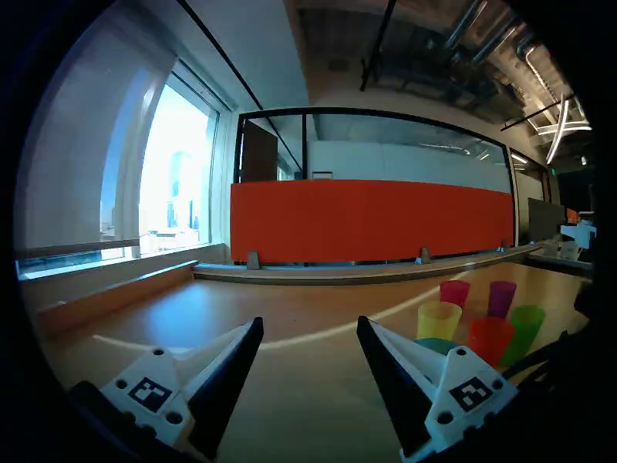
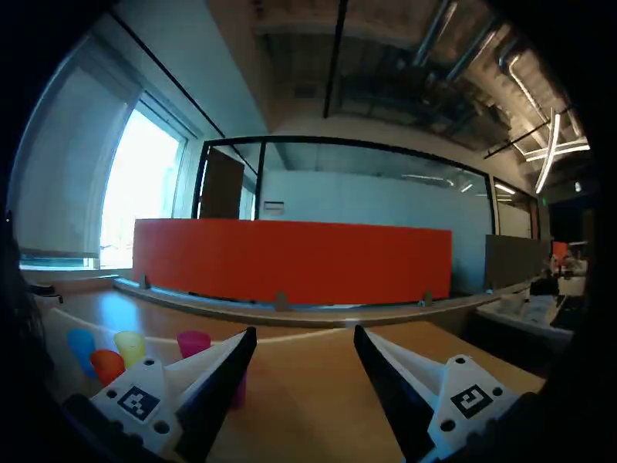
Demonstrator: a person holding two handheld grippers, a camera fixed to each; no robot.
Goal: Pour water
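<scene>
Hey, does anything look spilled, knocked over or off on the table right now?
Nothing stands out. The coloured cups stand upright in a cluster on the wooden table, with no spill visible; the left gripper and right gripper are open and empty.

Daylight pours from the window point(image 1: 176, 181) at nine o'clock, blown out white, and lays a pale sheen on the table point(image 1: 308, 309). Strip lights point(image 1: 559, 127) glow at two o'clock; straight lines bow toward the rims, where the picture darkens.
</scene>
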